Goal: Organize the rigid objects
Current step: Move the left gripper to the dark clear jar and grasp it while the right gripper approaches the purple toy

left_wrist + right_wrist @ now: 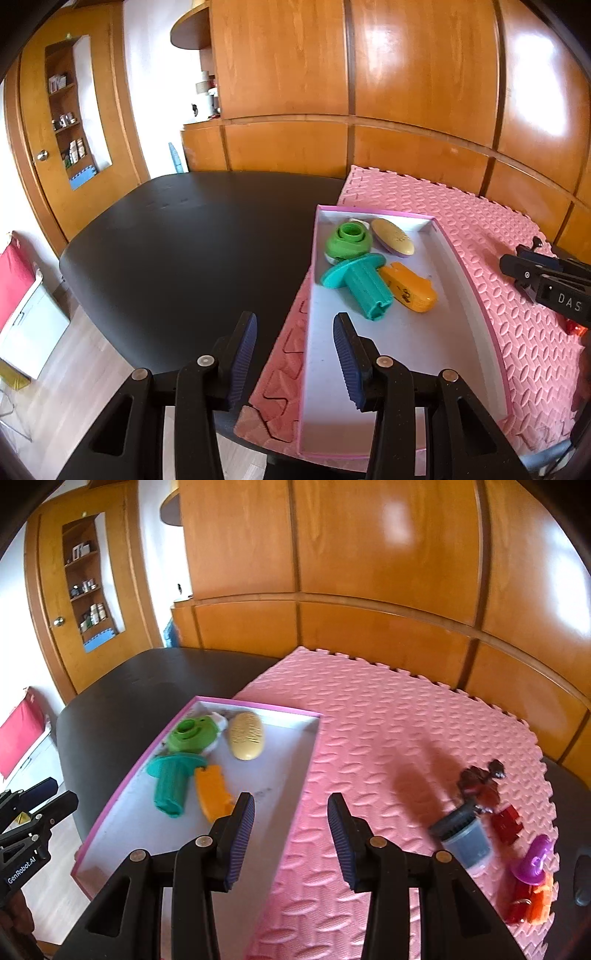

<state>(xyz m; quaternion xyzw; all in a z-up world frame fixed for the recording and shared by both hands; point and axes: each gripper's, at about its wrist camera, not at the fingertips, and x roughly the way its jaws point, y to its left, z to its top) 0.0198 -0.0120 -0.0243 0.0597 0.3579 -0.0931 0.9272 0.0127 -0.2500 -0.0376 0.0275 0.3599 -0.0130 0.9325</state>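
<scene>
Wood-panelled walls stood behind a black round-edged desk, whose right part was covered by a pink foam puzzle mat. On the mat's left edge lay a long shallow cardboard tray with a pink rim and white floor, its long axis running away from the cameras.

Toward the tray's far end four things were grouped: a green round plastic cap-like piece at the back left, a teal ribbed plastic cylinder with a wide flange lying on its side with the flange toward the far left and the notched end pointing near and right, a tan oval plastic piece at the back, and an orange plastic block just right of the teal cylinder, touching it.

The left gripper hung partly parted and held nothing, its jaws straddling the tray's left wall above desk and mat. The right gripper was likewise partly parted and empty, over the tray's right rim.

Only the right wrist view showed the loose things at the mat's right end: a dark red figure, a grey cylindrical brush pot, a red block, a purple piece and an orange-red piece.
</scene>
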